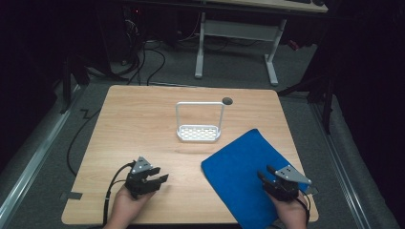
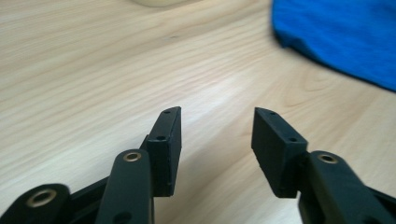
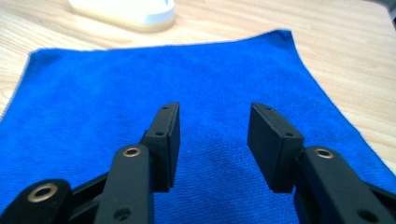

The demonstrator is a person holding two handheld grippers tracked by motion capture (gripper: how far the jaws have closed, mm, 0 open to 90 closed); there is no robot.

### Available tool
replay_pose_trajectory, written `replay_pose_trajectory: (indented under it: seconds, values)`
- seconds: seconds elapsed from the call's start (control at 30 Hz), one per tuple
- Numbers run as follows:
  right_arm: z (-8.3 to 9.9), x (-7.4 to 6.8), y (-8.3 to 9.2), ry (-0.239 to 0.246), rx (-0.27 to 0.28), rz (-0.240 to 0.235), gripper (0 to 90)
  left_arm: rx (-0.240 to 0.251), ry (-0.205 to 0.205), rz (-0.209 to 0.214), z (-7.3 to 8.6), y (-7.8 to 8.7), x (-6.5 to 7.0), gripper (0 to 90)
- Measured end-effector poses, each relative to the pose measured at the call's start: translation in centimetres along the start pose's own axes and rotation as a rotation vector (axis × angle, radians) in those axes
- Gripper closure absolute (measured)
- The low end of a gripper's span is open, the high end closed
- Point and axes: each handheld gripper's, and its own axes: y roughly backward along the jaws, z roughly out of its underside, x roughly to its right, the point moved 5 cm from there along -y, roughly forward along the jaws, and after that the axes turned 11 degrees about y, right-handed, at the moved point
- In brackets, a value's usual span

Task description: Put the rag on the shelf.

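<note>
A blue cloth (image 1: 241, 171) lies flat on the right half of the wooden table (image 1: 143, 124). My right gripper (image 1: 268, 174) rests low over the cloth's near part, its jaws open with only blue cloth (image 3: 187, 84) seen between them; in its own view the gripper (image 3: 214, 114) holds nothing. My left gripper (image 1: 159, 175) sits near the table's front left, open and empty over bare wood; in its own view the gripper (image 2: 217, 116) points across the table, with the cloth's edge (image 2: 341, 37) at the upper right.
A white wire-framed rack (image 1: 199, 125) with a perforated base stands mid-table beyond the cloth; its base (image 3: 126, 11) shows at the top of the right gripper view. A dark round hole (image 1: 227, 100) marks the far edge. A desk frame (image 1: 236, 43) and cables stand behind.
</note>
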Motion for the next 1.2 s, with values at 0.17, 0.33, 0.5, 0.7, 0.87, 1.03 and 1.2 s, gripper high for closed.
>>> replay_pose_trajectory:
  seconds: [0.17,0.33,0.5,0.7,0.87,1.03,1.2]
  values:
    - [0.2,0.7,-0.5,-0.033,-0.009,-0.008,55.8,0.037,0.021,0.029,-0.6,-0.4,-0.1,53.8]
    - [0.8,1.5,-0.1,-0.077,-0.008,0.004,57.4,0.005,-0.029,0.051,-0.3,-1.4,1.4,56.4]
    - [0.8,1.8,0.2,-0.080,0.003,0.005,55.6,-0.007,-0.038,0.088,-0.3,-2.3,2.8,60.0]
    - [0.8,2.2,0.4,-0.091,0.009,0.008,54.6,-0.047,-0.100,0.141,-0.8,-4.2,6.0,76.1]
    - [0.9,2.3,0.4,-0.089,0.010,0.004,54.2,-0.080,-0.128,0.187,-1.0,-6.2,8.4,85.4]
    - [1.1,2.4,0.5,-0.100,0.005,0.005,54.1,-0.095,-0.148,0.221,-1.2,-8.0,10.6,90.0]
    - [1.2,2.5,0.5,-0.109,0.001,0.001,53.8,-0.113,-0.185,0.259,-1.5,-9.6,13.6,90.0]
